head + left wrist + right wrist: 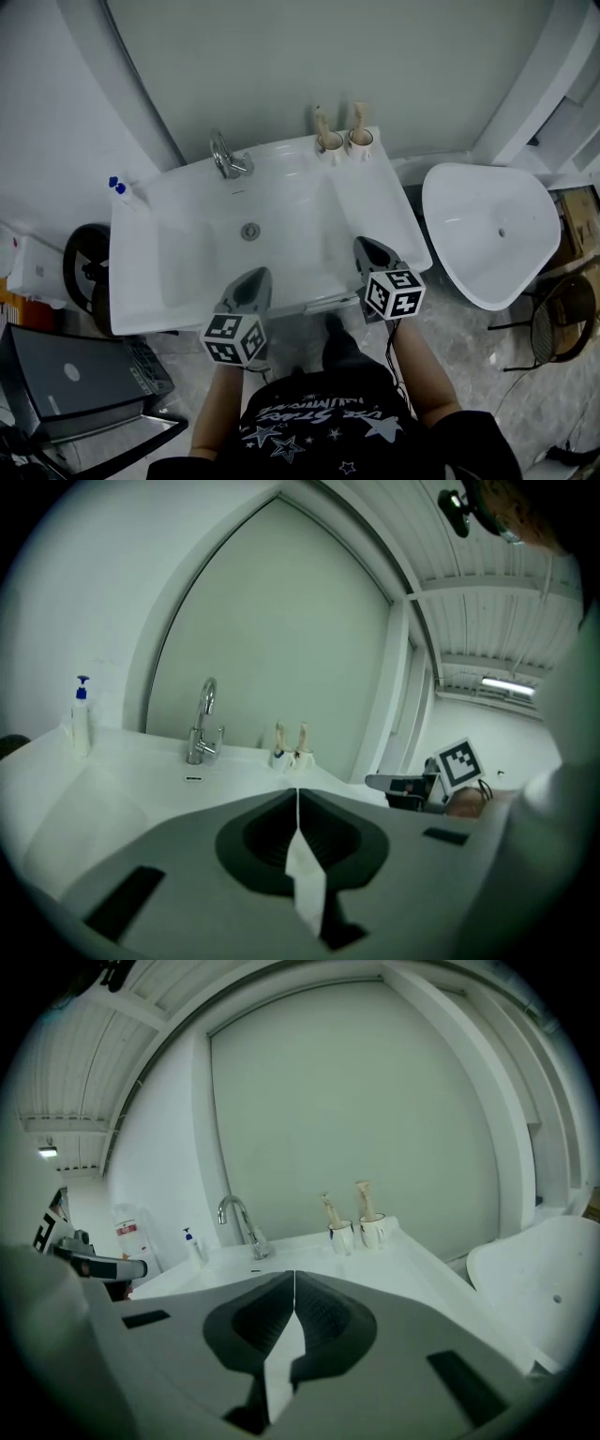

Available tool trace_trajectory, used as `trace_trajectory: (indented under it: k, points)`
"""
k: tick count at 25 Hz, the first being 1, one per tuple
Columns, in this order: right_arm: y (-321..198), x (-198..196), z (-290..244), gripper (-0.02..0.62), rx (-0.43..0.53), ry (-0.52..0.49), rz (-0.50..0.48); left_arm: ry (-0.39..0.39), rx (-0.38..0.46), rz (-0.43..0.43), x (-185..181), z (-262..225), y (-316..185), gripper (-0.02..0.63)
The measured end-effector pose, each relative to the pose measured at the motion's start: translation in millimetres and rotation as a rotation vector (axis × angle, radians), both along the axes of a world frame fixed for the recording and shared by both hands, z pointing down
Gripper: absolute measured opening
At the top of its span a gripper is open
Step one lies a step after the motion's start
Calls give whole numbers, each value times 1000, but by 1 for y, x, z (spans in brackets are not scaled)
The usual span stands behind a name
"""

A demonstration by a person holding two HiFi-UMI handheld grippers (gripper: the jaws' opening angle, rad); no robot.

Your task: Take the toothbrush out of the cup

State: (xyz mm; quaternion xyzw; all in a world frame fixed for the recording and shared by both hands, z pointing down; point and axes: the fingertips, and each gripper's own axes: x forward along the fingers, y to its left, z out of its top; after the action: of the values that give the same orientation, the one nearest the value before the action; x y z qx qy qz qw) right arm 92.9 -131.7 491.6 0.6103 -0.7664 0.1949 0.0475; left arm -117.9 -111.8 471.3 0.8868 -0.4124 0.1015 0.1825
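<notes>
The pale beige toothbrush (322, 122) is standing tilted in a small white cup (330, 143) at the upper centre of the head view, on the back right corner of the white rectangular washbasin (375, 202). Just beside it, a second white cup (361, 141) is holding another beige upright item (359, 112); what that item is cannot be told. To the left of the cups, a curved chrome tap (228, 157) is rising from the basin's back edge, and a clear pump bottle with a blue top (120, 189) is standing at the far left corner.

You are holding your left gripper (253, 279) at the lower centre-left of the frame, over the basin's front edge, with its jaws pressed together on nothing. You are holding your right gripper (367, 251) at the centre-right, near the basin's right ledge, jaws likewise clenched and empty. Both are well apart from the cups.

A white rounded bowl (487, 230) is sitting at the right of the frame, apart from the basin. A dark grey box (70, 375) is lying at the lower left.
</notes>
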Motion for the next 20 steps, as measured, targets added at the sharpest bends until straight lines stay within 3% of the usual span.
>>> trace_trajectory:
  k: [14,20]
  points:
    - [-106,61,-16,14,30,27,-78,-8,37,-75,59,-14,-87,21]
    - [-139,90,-16,14,33,23,-63,-8,52,-83,84,-19,-113,21]
